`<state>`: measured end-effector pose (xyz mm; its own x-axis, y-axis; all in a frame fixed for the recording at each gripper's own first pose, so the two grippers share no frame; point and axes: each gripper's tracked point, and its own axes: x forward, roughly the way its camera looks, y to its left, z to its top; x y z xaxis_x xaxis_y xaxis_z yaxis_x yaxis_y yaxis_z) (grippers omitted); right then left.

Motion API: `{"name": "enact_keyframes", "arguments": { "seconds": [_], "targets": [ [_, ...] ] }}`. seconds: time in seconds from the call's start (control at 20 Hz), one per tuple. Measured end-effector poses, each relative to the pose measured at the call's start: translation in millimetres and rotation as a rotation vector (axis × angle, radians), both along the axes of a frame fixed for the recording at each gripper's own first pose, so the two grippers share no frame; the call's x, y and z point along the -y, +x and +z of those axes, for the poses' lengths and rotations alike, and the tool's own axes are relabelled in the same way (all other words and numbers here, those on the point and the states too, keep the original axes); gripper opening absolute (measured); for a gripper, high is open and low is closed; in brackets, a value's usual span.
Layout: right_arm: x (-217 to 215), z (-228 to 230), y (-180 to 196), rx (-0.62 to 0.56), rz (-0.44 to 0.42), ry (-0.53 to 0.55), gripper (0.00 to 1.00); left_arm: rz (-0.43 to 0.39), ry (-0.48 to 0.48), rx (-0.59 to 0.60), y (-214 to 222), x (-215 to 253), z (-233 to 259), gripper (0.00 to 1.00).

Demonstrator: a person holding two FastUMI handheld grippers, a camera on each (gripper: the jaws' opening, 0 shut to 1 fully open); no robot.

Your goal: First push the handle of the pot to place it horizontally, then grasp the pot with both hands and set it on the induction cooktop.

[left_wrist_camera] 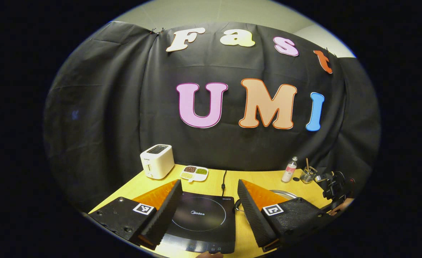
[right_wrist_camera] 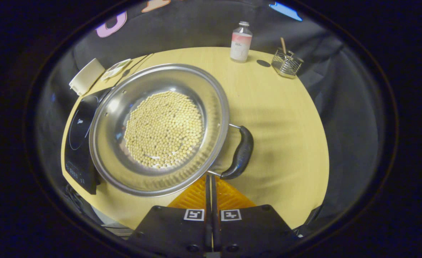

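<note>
A wide steel pot [right_wrist_camera: 114, 107] holding pale beans [right_wrist_camera: 164, 129] rests on the wooden table, right beside the black induction cooktop [right_wrist_camera: 80, 129]. Its dark handle [right_wrist_camera: 241, 152] sticks out on the side toward me, to the right. My right gripper [right_wrist_camera: 211, 176] is shut with nothing in it, its tips just below the pot's rim near the handle's lower end. In the left gripper view my left gripper [left_wrist_camera: 209, 182] is open above the cooktop [left_wrist_camera: 200, 215], with the pot's rim [left_wrist_camera: 284, 194] behind its right finger. The other gripper [left_wrist_camera: 334, 186] shows far right.
A white toaster [left_wrist_camera: 157, 161] and a divided dish of beans [left_wrist_camera: 194, 173] stand behind the cooktop, whose cable [left_wrist_camera: 224, 182] runs to the back. A bottle [right_wrist_camera: 241, 42] and a wire holder [right_wrist_camera: 287, 62] sit at the table's far edge. Bare tabletop lies right of the pot.
</note>
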<state>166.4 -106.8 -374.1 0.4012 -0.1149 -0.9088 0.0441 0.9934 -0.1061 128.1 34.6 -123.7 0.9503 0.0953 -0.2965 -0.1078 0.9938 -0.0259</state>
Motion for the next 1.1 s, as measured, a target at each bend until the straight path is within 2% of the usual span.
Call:
{"name": "enact_keyframes", "arguments": {
  "seconds": [0.05,0.1,0.15,0.35,0.5,0.55,0.7,0.75,0.8,0.9,0.95,1.0,1.1],
  "targets": [
    [4.5,0.6,5.0,0.005,0.004,0.003,0.03,0.007,-0.002,-0.008,-2.1,4.9,0.0,0.94],
    [8.5,1.2,11.9,0.013,0.012,0.005,0.03,0.015,-0.006,-0.016,-5.5,10.8,-0.5,0.89],
    [12.9,-0.1,17.0,0.021,0.018,0.007,0.03,0.024,-0.008,-0.021,-8.7,15.3,1.0,0.94],
    [20.5,-2.6,30.8,0.04,0.027,0.035,0.03,0.024,0.007,-0.05,-21.0,37.8,2.7,0.94],
    [24.8,-3.5,39.1,0.05,0.026,0.049,0.03,-0.001,0.025,-0.059,-25.3,54.5,5.2,0.94],
    [25.2,-3.6,41.1,0.055,0.023,0.055,0.0,-0.009,0.028,-0.062,-26.2,59.1,5.6,0.94],
    [30.4,0.9,39.8,0.073,0.019,0.043,0.03,-0.048,0.031,-0.076,-22.4,71.5,-0.7,0.94],
    [29.4,4.5,38.6,0.087,0.015,0.043,0.0,-0.068,0.03,-0.089,-19.3,74.7,-5.7,0.95],
    [29.1,7.1,38.1,0.097,0.011,0.041,0.04,-0.088,0.026,-0.105,-15.6,76.9,-13.8,0.95],
    [26.6,14.0,32.5,0.107,-0.005,0.051,0.04,-0.118,0.003,-0.13,-6.7,79.0,-26.5,0.94],
    [26.0,20.1,29.5,0.117,-0.017,0.048,0.0,-0.132,-0.014,-0.137,0.3,79.4,-31.6,0.94],
    [25.4,26.1,28.9,0.128,-0.031,0.044,0.03,-0.143,-0.028,-0.145,5.1,78.6,-38.8,0.95],
    [22.5,38.4,28.8,0.159,-0.06,0.042,0.03,-0.167,-0.061,-0.176,16.6,77.3,-56.8,0.94]
  ]
}}
